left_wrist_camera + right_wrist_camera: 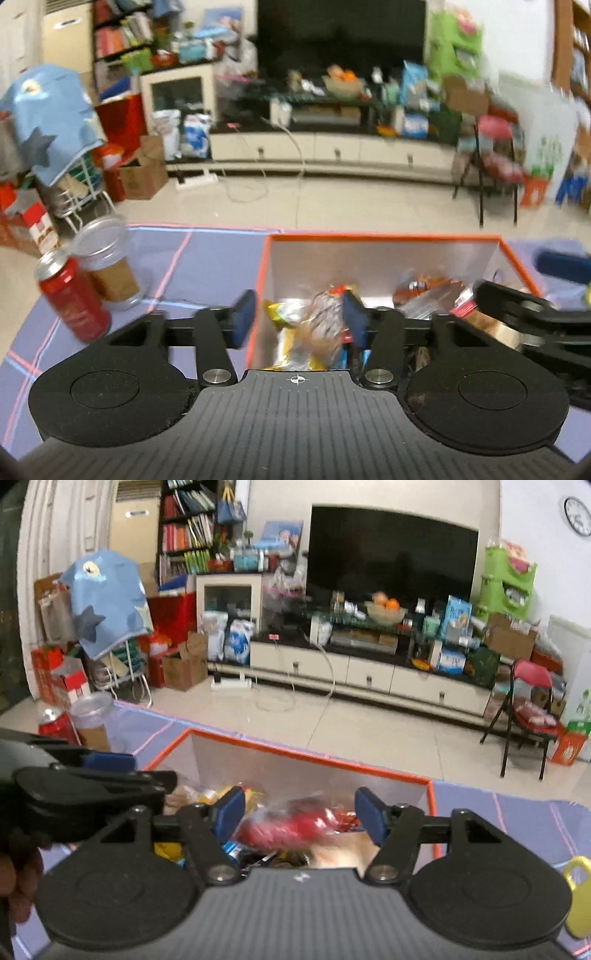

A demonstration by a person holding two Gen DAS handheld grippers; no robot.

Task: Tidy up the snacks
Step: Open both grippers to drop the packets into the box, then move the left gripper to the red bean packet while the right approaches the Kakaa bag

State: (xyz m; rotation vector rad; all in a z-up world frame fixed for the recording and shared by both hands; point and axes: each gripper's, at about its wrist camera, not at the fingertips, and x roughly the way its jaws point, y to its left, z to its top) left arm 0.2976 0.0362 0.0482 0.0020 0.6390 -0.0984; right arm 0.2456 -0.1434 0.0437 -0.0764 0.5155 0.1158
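Purple mat [207,258]: red can [70,299] beside orange-rimmed box [384,238], both grippers' fingers apart, empty.

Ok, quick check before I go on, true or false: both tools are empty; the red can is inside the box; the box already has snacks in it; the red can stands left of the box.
1. Both tools are empty: true. The left tool and right tool are open, gripping nothing.
2. The red can is inside the orange-rimmed box: false, it stands on the mat outside.
3. The box holds snack packets: true.
4. The can stands left of the box: true.
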